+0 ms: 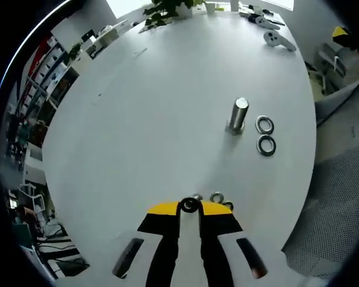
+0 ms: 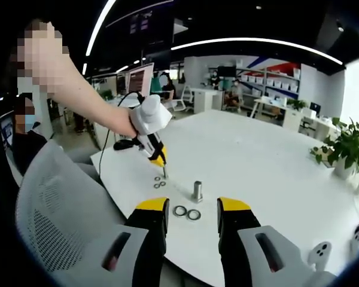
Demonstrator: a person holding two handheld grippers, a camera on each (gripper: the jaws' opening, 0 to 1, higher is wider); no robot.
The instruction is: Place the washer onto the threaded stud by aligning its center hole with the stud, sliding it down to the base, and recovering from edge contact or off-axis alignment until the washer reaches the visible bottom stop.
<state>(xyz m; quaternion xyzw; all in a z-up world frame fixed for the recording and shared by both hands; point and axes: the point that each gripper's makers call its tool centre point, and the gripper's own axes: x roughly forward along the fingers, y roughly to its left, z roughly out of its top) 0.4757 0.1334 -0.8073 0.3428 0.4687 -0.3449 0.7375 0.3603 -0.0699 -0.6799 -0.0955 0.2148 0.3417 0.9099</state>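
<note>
Two flat steel washers (image 1: 265,135) beside cylindrical metal stud (image 1: 237,116).

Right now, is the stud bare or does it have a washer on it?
Bare: the stud stands upright, two washers flat on the table beside it.

Your left gripper view sits low and close over the white table (image 1: 167,107), looking across it past the stud (image 1: 237,115) toward the far edge. Your right gripper view hangs back off the table's (image 2: 257,161) near edge, higher, facing the office. Both views share the stud (image 2: 197,191) and the two washers (image 1: 265,135) (image 2: 186,212) beside it.
</note>
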